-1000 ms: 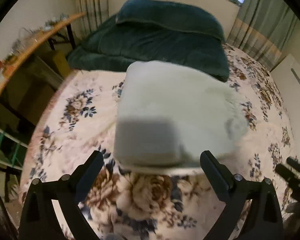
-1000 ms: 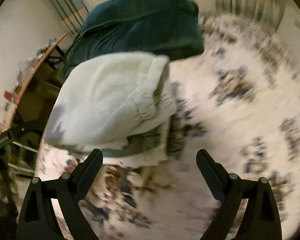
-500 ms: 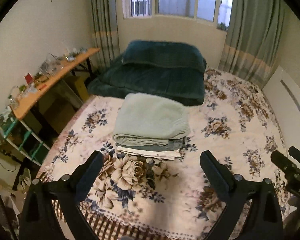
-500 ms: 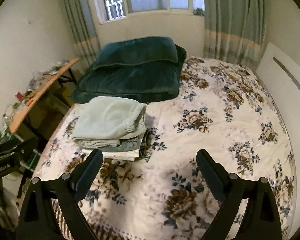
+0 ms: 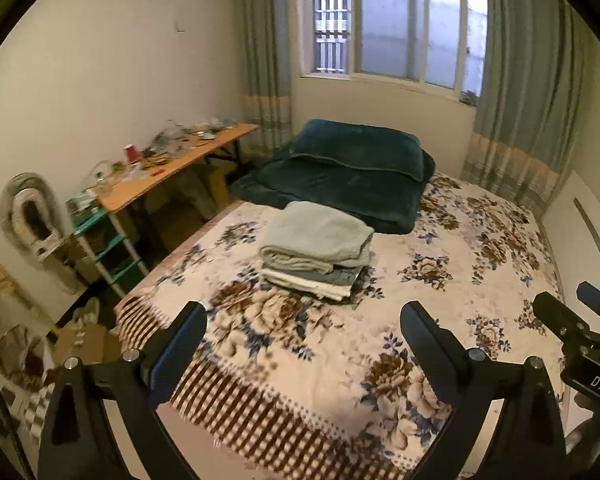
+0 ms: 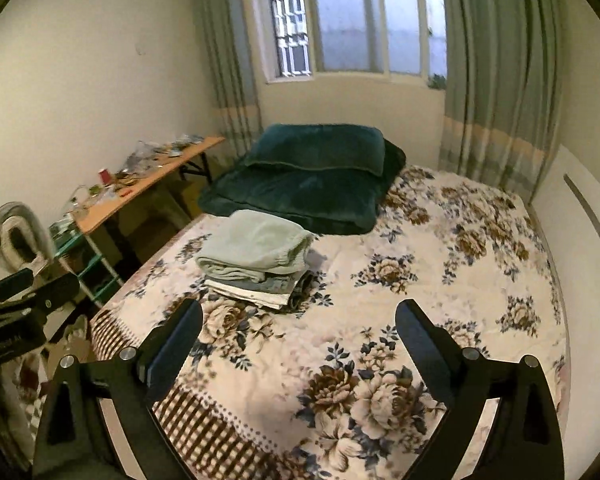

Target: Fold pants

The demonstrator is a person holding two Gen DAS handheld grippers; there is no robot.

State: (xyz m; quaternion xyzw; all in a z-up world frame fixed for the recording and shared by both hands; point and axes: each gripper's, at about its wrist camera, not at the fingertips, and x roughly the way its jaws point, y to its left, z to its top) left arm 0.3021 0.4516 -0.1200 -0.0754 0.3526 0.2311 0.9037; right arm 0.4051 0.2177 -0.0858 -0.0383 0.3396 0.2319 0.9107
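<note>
Hovering grippers: the left gripper (image 5: 303, 322) and the right gripper (image 6: 299, 320) hang over the near edge of the bed (image 5: 440, 320), each with jaws spread wide and nothing between them.
Near edge of bed: a floral cover with a brown checked border (image 5: 260, 408) runs along it; no clothes lie here.
Pants: the pale green folded pants (image 5: 316, 234) sit on top of a short stack of folded clothes (image 5: 320, 280) near the left edge of the bed, about halfway up it, well apart from both grippers.
Stack below: a blue-grey layer and a white layer show under the pants; which garments they are cannot be told.
Far end of bed: a dark green folded quilt (image 5: 340, 192) with a matching pillow (image 5: 360, 148) on it lies just behind the stack.
Left of bed: a wooden side table (image 5: 172, 172) carries a red cup (image 5: 131, 153) and small clutter; a green shelf rack (image 5: 108, 248) stands at its near end, contents unclear.
Far wall: a window (image 5: 400, 28) between striped curtains (image 5: 528, 92).
</note>
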